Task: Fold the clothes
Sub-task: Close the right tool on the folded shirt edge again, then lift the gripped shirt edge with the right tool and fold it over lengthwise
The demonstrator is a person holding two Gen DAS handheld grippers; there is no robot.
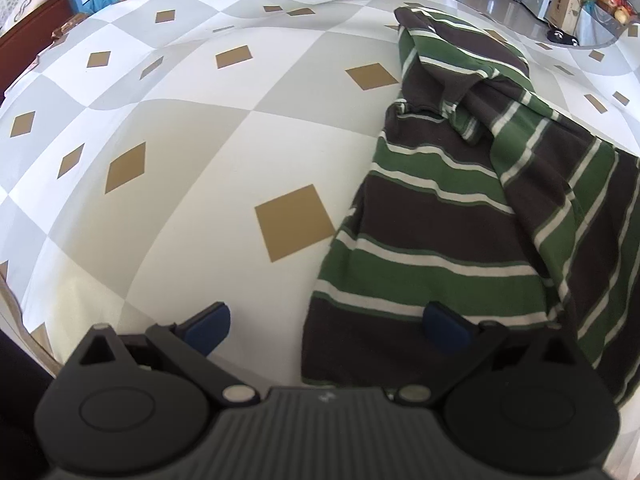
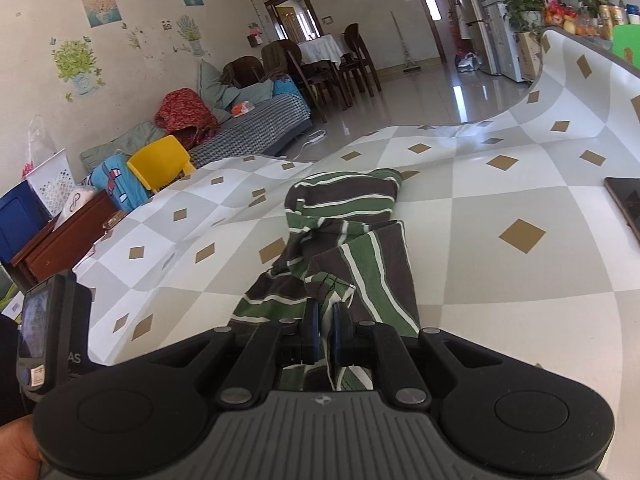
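A green, brown and white striped shirt point(image 1: 460, 208) lies crumpled on the checked tablecloth point(image 1: 180, 140), on the right of the left wrist view. My left gripper point(image 1: 326, 326) is open, its right blue pad over the shirt's near left edge and its left pad over bare cloth. In the right wrist view the same shirt point(image 2: 344, 216) runs away from me in a long bunch. My right gripper point(image 2: 326, 320) is shut on a fold of the shirt at its near end, with fabric pinched between the blue pads.
A dark phone point(image 2: 626, 200) lies on the table at the right edge. The left gripper's body point(image 2: 48, 332) shows at the left. A yellow chair point(image 2: 160, 162), a wooden cabinet point(image 2: 64, 244) and a sofa stand beyond the table's far side.
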